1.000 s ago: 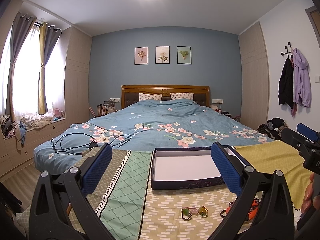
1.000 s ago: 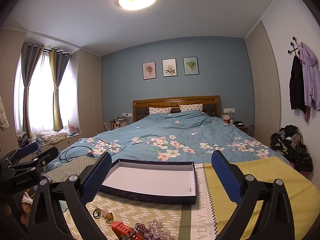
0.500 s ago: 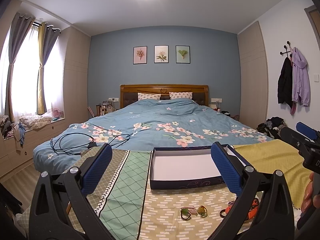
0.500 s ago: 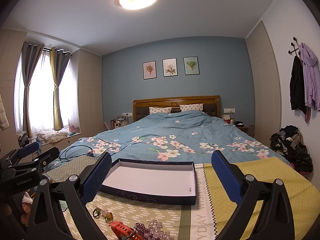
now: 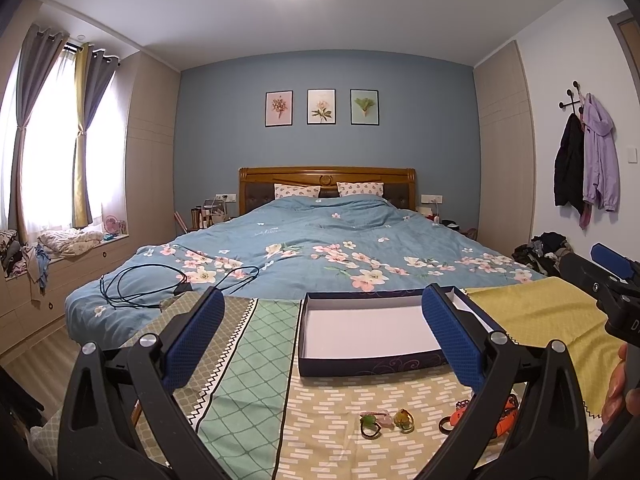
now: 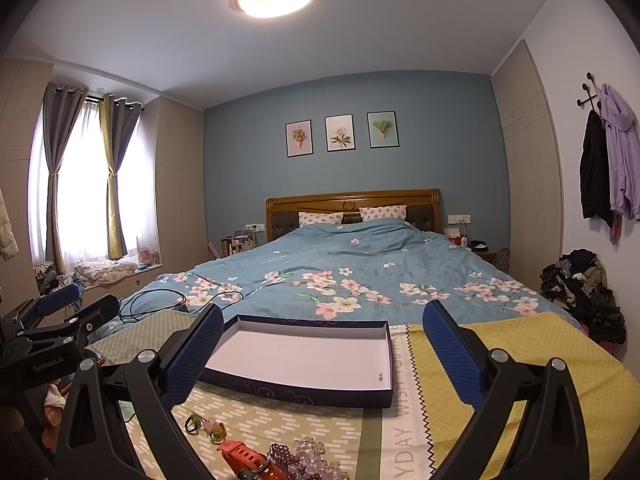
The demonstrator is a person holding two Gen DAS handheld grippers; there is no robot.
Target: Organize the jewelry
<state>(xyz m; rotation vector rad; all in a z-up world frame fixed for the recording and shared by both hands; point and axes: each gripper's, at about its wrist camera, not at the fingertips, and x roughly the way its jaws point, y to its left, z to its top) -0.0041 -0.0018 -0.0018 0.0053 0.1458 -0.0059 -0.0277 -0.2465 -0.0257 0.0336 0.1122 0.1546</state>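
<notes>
Jewelry [image 6: 276,458] lies on the patterned cloth [image 6: 280,420] at its near edge, before the empty box [image 6: 304,390], below both grippers' [image 5: 322,336] [image 6: 322,344] widely spread fingers.

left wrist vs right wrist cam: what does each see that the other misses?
Left wrist only: the right gripper at the frame edge. Right wrist only: the left gripper, clear and purple bead bracelets, and a tiny item inside the box. Both: the open box, hair ties, the orange watch, the bed.
</notes>
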